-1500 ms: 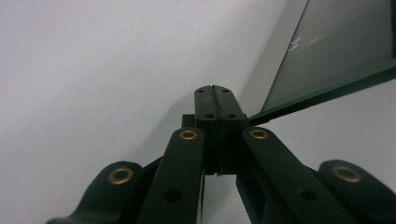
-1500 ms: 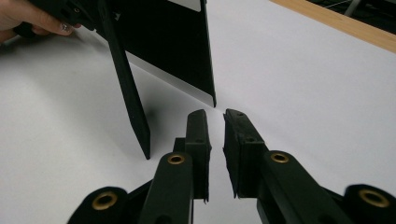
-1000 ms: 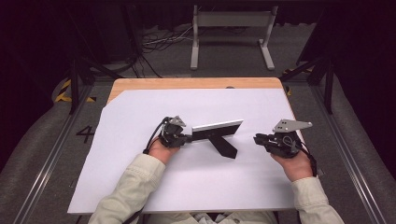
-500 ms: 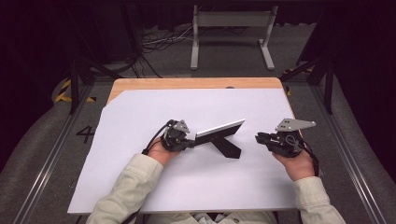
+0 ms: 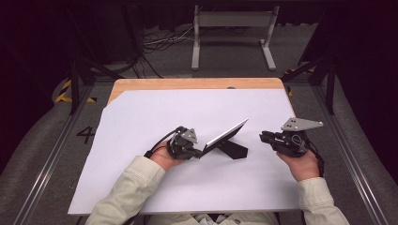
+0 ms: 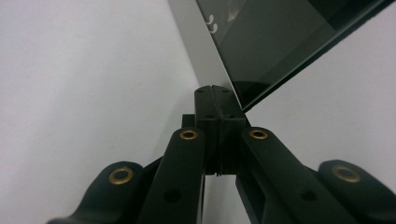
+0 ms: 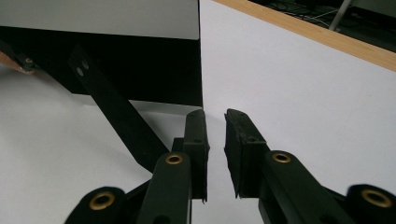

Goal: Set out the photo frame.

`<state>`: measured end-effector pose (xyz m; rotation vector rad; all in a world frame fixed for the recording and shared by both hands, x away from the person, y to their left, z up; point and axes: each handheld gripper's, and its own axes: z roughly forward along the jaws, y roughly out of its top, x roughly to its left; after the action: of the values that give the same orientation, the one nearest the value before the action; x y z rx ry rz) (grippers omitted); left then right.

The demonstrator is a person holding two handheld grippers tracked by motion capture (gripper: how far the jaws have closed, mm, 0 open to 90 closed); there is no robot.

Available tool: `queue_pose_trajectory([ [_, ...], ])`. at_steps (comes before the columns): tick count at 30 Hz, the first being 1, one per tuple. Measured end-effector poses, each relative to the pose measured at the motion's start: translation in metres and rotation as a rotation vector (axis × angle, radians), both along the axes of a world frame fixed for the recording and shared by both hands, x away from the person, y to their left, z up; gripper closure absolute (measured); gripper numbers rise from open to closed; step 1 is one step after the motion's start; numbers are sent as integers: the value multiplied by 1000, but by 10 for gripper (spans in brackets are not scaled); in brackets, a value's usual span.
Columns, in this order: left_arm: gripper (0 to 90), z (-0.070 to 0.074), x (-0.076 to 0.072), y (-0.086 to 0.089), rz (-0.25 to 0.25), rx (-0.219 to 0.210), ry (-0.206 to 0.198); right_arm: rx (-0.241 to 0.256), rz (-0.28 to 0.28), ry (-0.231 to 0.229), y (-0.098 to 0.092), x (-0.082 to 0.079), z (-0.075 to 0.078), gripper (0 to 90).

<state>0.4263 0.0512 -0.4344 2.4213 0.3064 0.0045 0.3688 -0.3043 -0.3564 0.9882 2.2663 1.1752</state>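
High view: near the middle of the frame, the left gripper (image 5: 199,152) pinches the lower left edge of a tilted flat panel (image 5: 225,137), whose black prop leg (image 5: 232,149) rests on the white sheet (image 5: 141,122). In the left gripper view the jaws are pressed together on that edge. The right gripper (image 5: 263,136) sits at centre right, just beside the panel without touching it, its jaws slightly spread.

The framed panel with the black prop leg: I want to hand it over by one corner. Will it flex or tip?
Probably stiff: the framed panel stays straight while the left tongs pinch one corner. Likely tippy, since it leans on one narrow prop leg. Its glossy face may be slippery.
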Motion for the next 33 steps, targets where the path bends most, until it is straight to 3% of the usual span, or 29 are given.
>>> queue_pose_trajectory([
  [14, 900, 1, -12, -12, -128, 9, 0, 4, 0, 0, -1, 0, 1, 779],
  [33, 900, 3, -36, -41, -242, 26, 10, 8, 2, -3, -2, -2, 3, 773],
])
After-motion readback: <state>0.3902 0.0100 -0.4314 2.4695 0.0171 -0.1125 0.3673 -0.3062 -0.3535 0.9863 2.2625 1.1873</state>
